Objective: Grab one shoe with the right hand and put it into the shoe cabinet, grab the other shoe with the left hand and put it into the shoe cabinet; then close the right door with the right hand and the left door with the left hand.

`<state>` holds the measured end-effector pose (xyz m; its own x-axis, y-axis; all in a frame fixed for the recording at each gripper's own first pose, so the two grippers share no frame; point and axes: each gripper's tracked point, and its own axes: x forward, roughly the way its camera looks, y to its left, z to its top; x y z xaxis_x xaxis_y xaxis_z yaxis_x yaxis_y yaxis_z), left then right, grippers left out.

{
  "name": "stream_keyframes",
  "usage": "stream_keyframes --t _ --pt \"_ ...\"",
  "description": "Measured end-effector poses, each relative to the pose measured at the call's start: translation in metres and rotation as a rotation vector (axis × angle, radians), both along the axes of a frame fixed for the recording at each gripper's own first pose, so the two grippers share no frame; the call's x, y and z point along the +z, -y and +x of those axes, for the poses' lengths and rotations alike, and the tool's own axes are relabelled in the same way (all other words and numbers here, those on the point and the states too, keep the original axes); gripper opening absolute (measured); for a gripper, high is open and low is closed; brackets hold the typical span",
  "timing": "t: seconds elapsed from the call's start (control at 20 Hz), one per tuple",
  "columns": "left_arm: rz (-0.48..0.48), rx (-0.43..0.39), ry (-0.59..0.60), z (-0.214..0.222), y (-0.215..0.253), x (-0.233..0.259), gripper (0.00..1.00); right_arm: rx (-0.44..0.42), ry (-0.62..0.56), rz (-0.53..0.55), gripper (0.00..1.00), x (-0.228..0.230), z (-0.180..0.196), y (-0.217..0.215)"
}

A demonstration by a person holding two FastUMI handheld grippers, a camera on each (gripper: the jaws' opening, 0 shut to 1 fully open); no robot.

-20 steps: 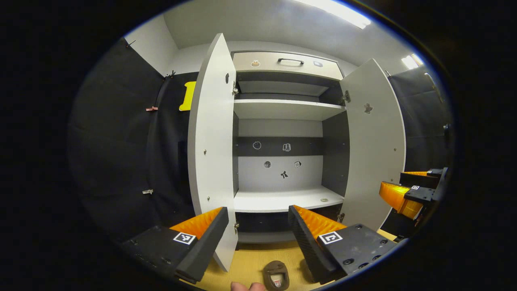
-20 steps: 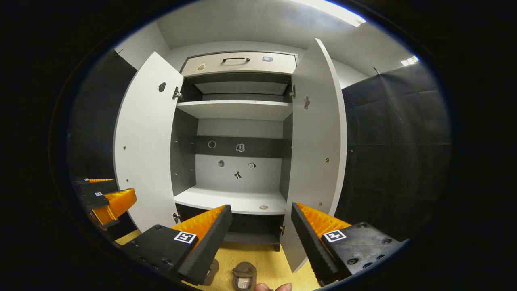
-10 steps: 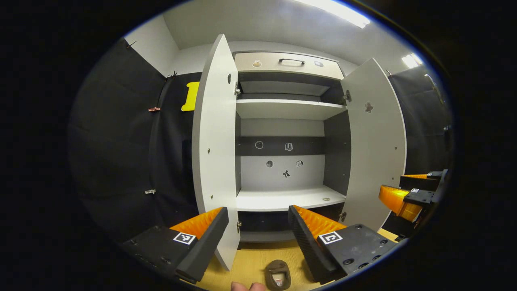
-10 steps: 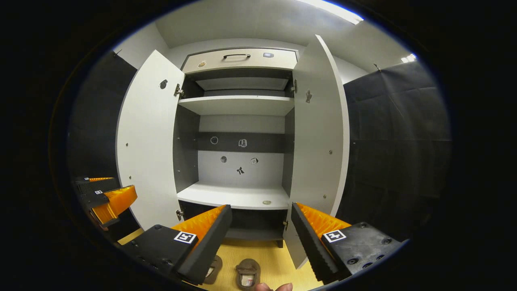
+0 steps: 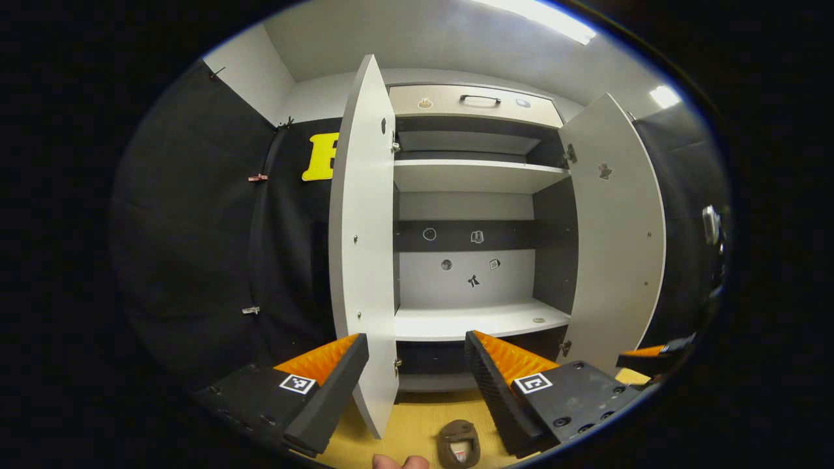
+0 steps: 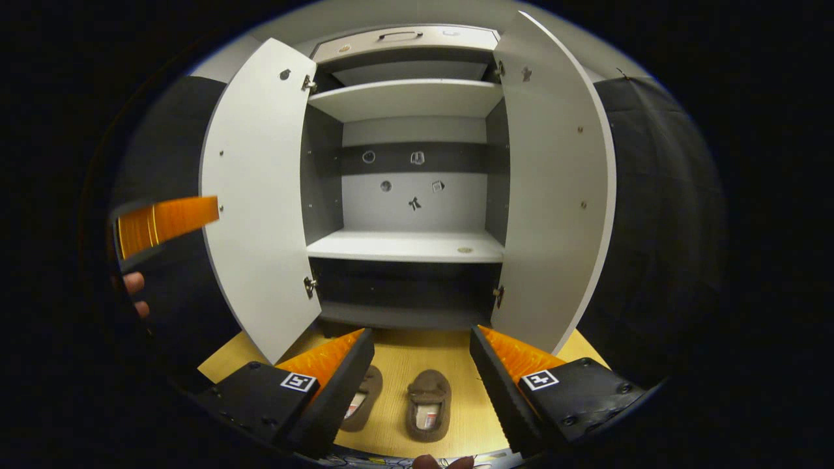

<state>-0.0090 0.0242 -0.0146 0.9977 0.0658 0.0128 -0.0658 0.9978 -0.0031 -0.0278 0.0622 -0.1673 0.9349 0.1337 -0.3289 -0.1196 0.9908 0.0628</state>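
Two brown slippers lie side by side on the yellow floor before the cabinet: one slipper (image 6: 429, 404) sits between my right gripper's fingers' line of sight, the other slipper (image 6: 363, 404) is half hidden behind its left finger. My right gripper (image 6: 417, 374) is open above them, holding nothing. The shoe cabinet (image 6: 409, 244) stands open, its left door (image 6: 257, 202) and right door (image 6: 554, 189) swung wide. In the left gripper view, my left gripper (image 5: 414, 378) is open and empty, facing the left door's edge (image 5: 365, 260); one slipper (image 5: 459, 444) shows below. The left gripper (image 6: 166, 221) appears at the far left.
The white lower shelf (image 5: 475, 320) carries a small round disc (image 5: 538, 320). An upper shelf (image 5: 475, 176) and a drawer with a dark handle (image 5: 479, 99) sit above. Black cloth walls flank both sides. A hand (image 6: 133, 290) shows at the left edge.
My right gripper has tilted downward, bringing both slippers and more floor into its view. The left gripper view has shifted slightly left, and the right gripper has dropped low in it.
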Motion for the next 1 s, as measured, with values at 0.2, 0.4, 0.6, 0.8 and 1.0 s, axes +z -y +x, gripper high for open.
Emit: stream_keyframes --t 0.2,0.4,0.6,0.8,1.0 --pt "0.016 0.014 -0.015 -0.001 -0.002 -0.015 0.95 0.040 -0.137 0.004 0.98 -0.080 -0.008 -0.014" --pt "0.009 0.022 -0.056 0.002 0.000 -0.039 0.95 0.053 -0.240 0.006 0.99 -0.145 -0.002 -0.021" --pt "0.003 0.030 -0.084 0.007 -0.001 -0.058 0.95 0.035 -0.366 0.042 0.99 -0.207 0.007 -0.024" --pt "0.007 0.041 -0.104 0.010 -0.007 -0.070 0.95 0.004 -0.489 0.051 1.00 -0.263 0.010 -0.025" --pt "0.011 0.040 -0.129 0.013 -0.014 -0.083 0.95 -0.018 -0.539 0.052 0.93 -0.293 0.031 -0.033"
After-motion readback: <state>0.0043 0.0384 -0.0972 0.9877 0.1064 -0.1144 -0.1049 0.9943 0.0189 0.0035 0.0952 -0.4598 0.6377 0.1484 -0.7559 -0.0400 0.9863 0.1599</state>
